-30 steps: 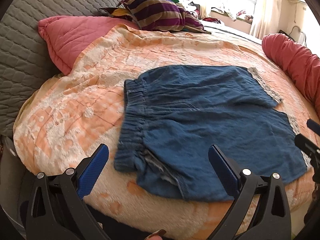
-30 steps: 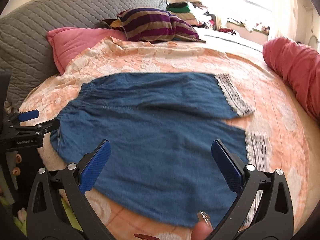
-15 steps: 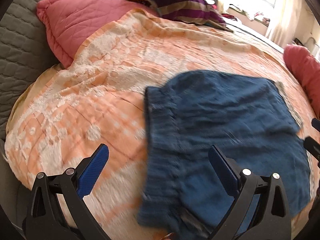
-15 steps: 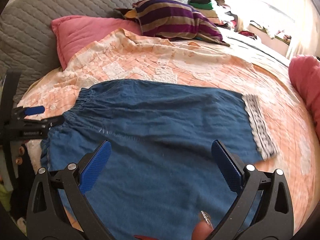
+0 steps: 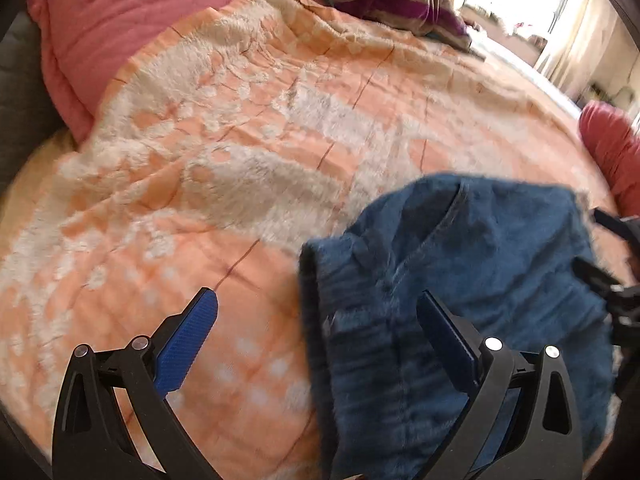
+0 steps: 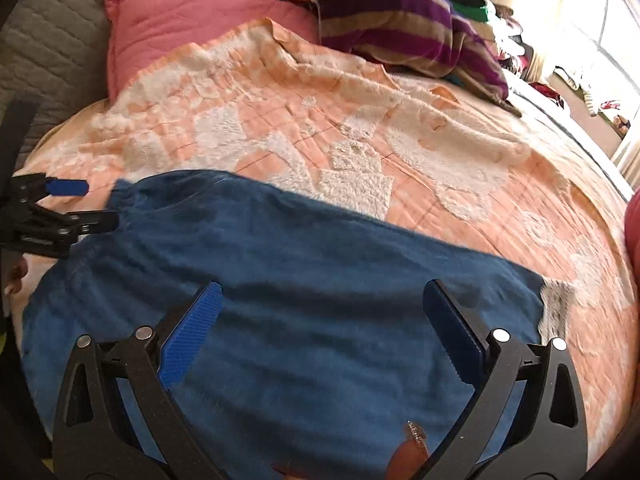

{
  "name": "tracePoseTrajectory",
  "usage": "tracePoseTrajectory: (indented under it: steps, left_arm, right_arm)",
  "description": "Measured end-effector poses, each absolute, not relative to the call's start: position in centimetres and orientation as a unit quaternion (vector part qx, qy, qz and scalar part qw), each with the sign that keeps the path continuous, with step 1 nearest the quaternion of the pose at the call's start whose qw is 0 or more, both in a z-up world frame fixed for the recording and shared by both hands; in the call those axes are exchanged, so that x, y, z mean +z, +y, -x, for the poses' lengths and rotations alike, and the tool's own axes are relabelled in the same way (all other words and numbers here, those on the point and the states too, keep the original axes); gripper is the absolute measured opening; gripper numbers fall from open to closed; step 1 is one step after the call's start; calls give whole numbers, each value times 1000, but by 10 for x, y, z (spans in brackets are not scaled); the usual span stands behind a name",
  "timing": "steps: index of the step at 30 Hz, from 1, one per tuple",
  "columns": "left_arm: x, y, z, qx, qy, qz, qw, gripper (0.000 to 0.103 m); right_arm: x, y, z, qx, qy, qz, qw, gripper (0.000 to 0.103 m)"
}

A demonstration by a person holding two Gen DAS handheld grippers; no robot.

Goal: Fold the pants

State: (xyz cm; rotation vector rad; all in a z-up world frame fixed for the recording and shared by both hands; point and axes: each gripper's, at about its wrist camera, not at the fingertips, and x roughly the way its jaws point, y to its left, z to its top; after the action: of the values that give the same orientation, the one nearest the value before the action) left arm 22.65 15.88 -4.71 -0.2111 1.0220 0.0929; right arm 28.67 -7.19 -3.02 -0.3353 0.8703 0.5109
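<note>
Left wrist view, left to right: pink pillow (image 5: 100,36) at the far left edge; orange-and-white blanket (image 5: 224,168) covering the bed; left gripper (image 5: 316,320), its 2 blue-padded jaws spread wide, nothing between them; blue pants (image 5: 460,280) lying on the blanket at lower right, elastic waistband edge facing the gripper, the right-hand finger over the cloth; right gripper (image 5: 612,264) showing dark at the far right edge beside the pants.

Right wrist view, left to right: grey quilted headboard (image 6: 52,48); left gripper (image 6: 76,204) at the waistband end of the pants (image 6: 300,280), jaws parted; right gripper (image 6: 320,316), jaws wide apart, hovering over the blue cloth, gripping nothing; striped cushion (image 6: 400,28) at the far side; pale lace-trimmed hem (image 6: 554,312) at the right end.
</note>
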Motion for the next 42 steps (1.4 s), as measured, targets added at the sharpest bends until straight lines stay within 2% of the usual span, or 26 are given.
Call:
tracePoseTrajectory:
  steps: [7, 9, 10, 12, 13, 18, 23, 24, 25, 26, 28, 30, 34, 42]
  left_arm:
    - [-63, 154, -250, 55, 498, 52, 864, 98]
    - [-65, 150, -254, 52, 498, 35, 865, 85]
    - [-65, 146, -257, 44, 496, 28, 867, 69]
    - [-64, 142, -259, 39, 493, 12, 869, 57]
    - [-63, 139, -259, 24, 488, 9, 873, 40]
    - [-49, 139, -243, 15, 447, 14, 894, 35]
    - [-33, 138, -223, 1, 409, 26, 912, 34]
    - [-30, 136, -222, -1, 404, 25, 914, 34]
    - [-28, 133, -218, -4, 400, 23, 916, 33]
    - [-26, 131, -215, -7, 397, 20, 918, 33]
    - [-24, 127, -210, -7, 392, 10, 920, 33]
    - [-23, 124, -204, -4, 389, 3, 921, 33]
    - [-20, 125, -192, 0, 382, 1, 924, 33]
    - [-4, 117, -160, -30, 363, 6, 931, 33]
  right_arm:
    - [-47, -56, -326, 244, 420, 213, 848, 95]
    - [-51, -51, -334, 246, 422, 226, 843, 95]
    - [-52, -49, -338, 246, 422, 231, 841, 95]
    - [-55, -44, -345, 252, 425, 239, 836, 95]
    - [-56, -41, -347, 261, 428, 244, 830, 95]
    - [-69, -23, -351, 283, 428, 302, 803, 95]
    - [-74, -17, -350, 299, 417, 304, 803, 93]
    - [-75, -17, -347, 308, 413, 300, 803, 86]
    - [-75, -16, -345, 319, 411, 294, 802, 71]
    - [-76, -15, -342, 331, 410, 289, 799, 62]
    - [-74, -13, -329, 350, 402, 289, 795, 30]
    - [-69, -13, -316, 356, 397, 288, 796, 12]
    - [-53, -30, -295, 348, 390, 248, 816, 7]
    - [-7, -82, -230, 355, 361, 148, 850, 6]
